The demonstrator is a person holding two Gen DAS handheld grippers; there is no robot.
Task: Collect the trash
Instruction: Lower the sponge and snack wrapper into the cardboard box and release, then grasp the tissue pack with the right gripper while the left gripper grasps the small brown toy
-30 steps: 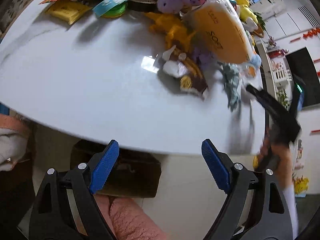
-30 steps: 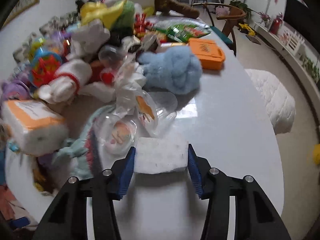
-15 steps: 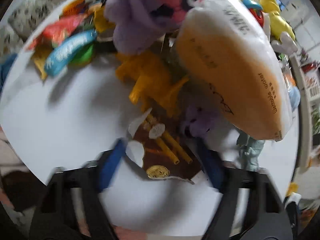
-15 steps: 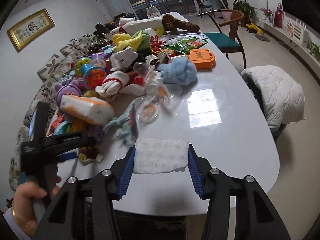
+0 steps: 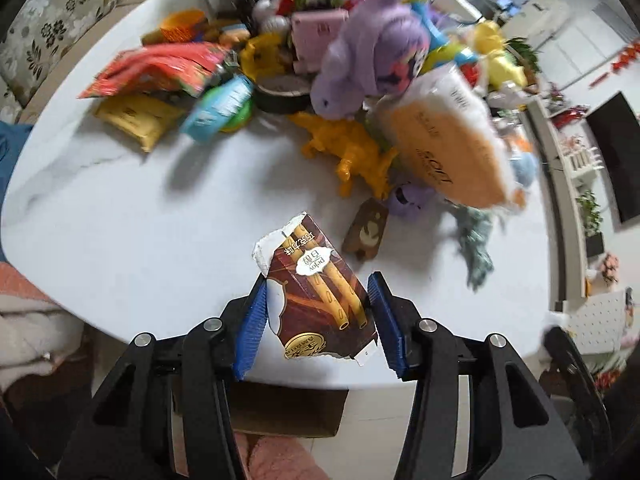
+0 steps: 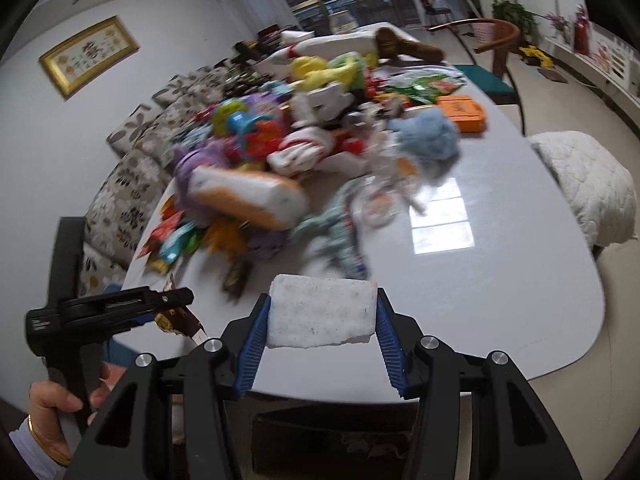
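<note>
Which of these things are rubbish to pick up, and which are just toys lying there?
Rubbish for the job:
- torn snack box, in the left gripper
- white foam block, in the right gripper
- brown wrapper scrap, on the table

Just lying about:
- purple plush
- yellow dinosaur
- tissue pack

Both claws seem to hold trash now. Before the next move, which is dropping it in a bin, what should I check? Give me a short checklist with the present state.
1. Left claw shut on the torn snack box: ok, both blue pads touch its sides.
2. Right claw shut on the white foam block: ok.
3. Snack box lifted free of the table: cannot tell.
4. Brown wrapper scrap beside the orange dinosaur collected: not ok, it lies on the table.
5. Cardboard box under the table edge open as a bin: cannot tell, mostly hidden.
</note>
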